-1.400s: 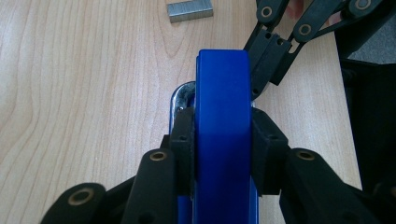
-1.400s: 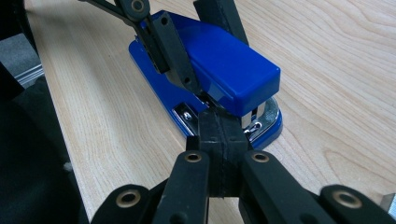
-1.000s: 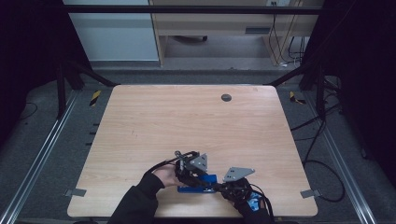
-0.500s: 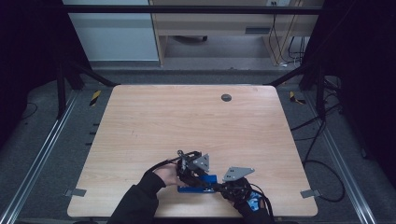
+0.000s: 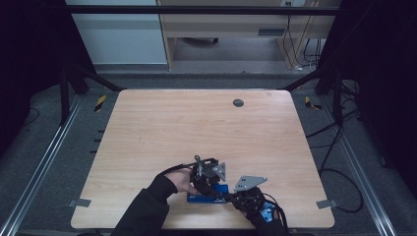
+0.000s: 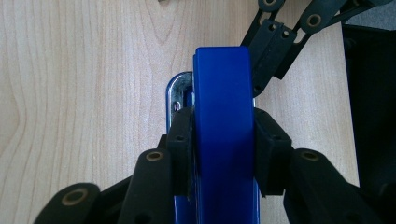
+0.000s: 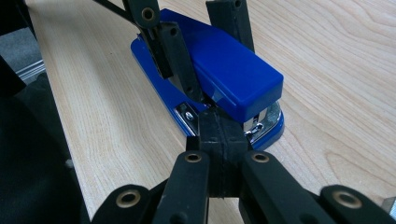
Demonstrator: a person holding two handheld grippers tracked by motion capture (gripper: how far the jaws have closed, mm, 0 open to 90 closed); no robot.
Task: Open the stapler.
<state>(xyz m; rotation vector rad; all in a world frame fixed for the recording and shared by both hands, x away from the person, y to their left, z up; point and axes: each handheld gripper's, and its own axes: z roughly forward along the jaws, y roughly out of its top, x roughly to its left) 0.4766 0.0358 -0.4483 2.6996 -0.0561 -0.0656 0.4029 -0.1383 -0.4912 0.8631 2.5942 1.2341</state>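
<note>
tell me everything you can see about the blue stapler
The blue stapler lies flat on the light wooden table, near its front edge. Its top cover looks like glossy blue plastic with rounded corners; under it sit a shiny metal magazine and a blue base. The top arm appears to be down. The left gripper has its black fingers against both sides of the cover. The right gripper, fingers shut together, rests its tip at the stapler's metal front end.

Dark sleeve [image 5: 147, 209] on the left arm – black linkage grippers with brass-ringed rivets [image 7: 128, 198], each topped by a grey three-cornered plate [image 5: 250, 182]; the right gripper [image 5: 231, 197] trails black cable – ribbed black pads [image 6: 268, 149]
</note>
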